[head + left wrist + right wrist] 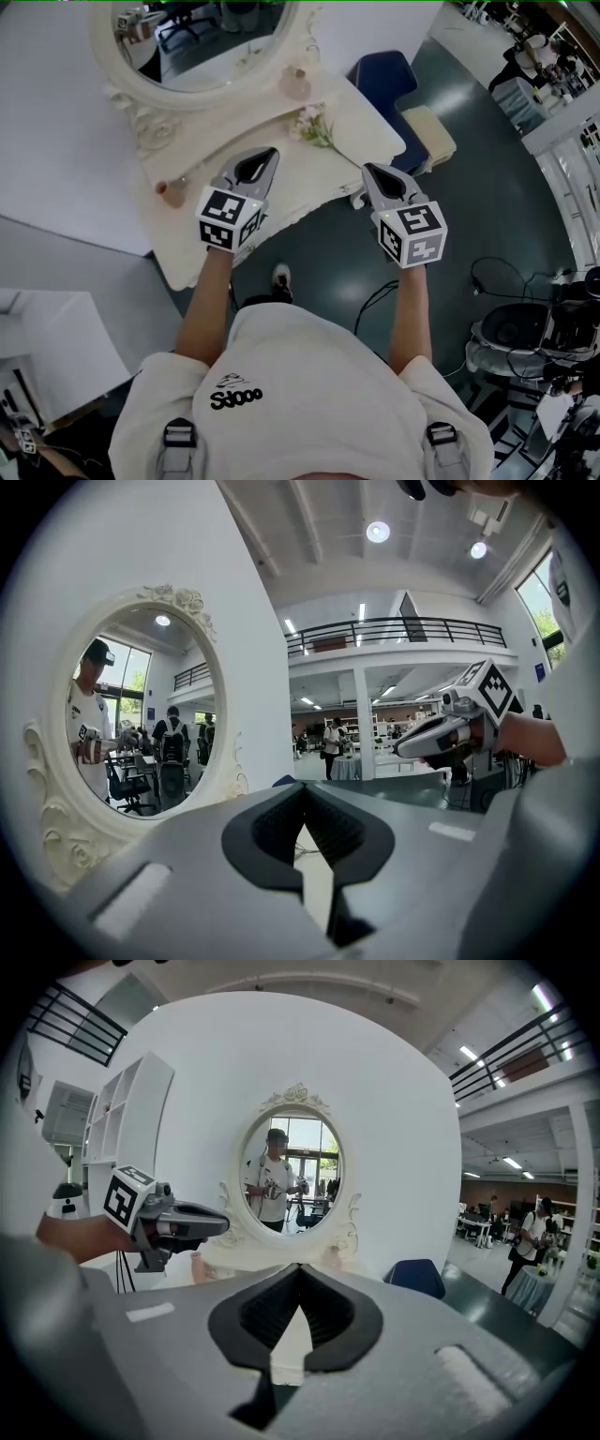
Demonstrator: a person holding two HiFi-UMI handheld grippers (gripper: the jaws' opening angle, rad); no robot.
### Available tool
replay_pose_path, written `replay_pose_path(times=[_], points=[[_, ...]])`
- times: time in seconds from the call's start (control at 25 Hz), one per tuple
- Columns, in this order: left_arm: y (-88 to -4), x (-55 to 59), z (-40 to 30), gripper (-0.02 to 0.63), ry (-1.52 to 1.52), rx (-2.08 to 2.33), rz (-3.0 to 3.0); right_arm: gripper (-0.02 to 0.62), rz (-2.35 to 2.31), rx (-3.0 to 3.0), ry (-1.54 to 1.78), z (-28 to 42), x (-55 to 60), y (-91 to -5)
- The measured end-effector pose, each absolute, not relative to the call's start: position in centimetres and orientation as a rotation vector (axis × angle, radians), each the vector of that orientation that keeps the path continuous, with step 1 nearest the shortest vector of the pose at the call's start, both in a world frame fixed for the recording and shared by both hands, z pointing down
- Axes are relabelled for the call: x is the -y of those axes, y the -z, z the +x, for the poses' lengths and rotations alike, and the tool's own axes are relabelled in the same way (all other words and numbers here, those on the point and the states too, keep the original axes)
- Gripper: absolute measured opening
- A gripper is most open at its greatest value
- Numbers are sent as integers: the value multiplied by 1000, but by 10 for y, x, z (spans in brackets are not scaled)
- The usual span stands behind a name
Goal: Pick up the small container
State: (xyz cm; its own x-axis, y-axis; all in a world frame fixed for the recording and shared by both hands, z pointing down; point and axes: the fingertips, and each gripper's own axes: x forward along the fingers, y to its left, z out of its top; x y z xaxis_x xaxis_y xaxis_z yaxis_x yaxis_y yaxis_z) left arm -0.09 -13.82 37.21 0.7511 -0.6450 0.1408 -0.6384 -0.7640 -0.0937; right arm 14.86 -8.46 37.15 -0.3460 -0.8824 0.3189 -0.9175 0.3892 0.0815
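Just at the dressing table's [330, 180] front edge, left gripper [267, 154] and right gripper [369, 171] hover shut, empty, above open floor [314, 255].

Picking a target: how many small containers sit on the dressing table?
2: a pinkish jar at the white table's left end, and a pale bottle by the oval mirror's right base. Others may be hidden.

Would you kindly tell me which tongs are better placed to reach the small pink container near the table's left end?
Left, probably: the left tongs are over the table near the pink container; the right tongs are at its opposite end.
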Motion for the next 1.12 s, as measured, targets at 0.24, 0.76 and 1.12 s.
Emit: replay_pose_path(times=[0.24,0.76,1.12], points=[[-369,196,-11,17,231,-1044,-2892,2,1637,2365,-149,142,145,-363],[-384,263,-33,17,231,-1033,-2940,2,1604,2325,-162,117,222,-372],[-402,299,-44,17,283,-1138,-2952,2,1510,2360,-184,107,279,-381]])
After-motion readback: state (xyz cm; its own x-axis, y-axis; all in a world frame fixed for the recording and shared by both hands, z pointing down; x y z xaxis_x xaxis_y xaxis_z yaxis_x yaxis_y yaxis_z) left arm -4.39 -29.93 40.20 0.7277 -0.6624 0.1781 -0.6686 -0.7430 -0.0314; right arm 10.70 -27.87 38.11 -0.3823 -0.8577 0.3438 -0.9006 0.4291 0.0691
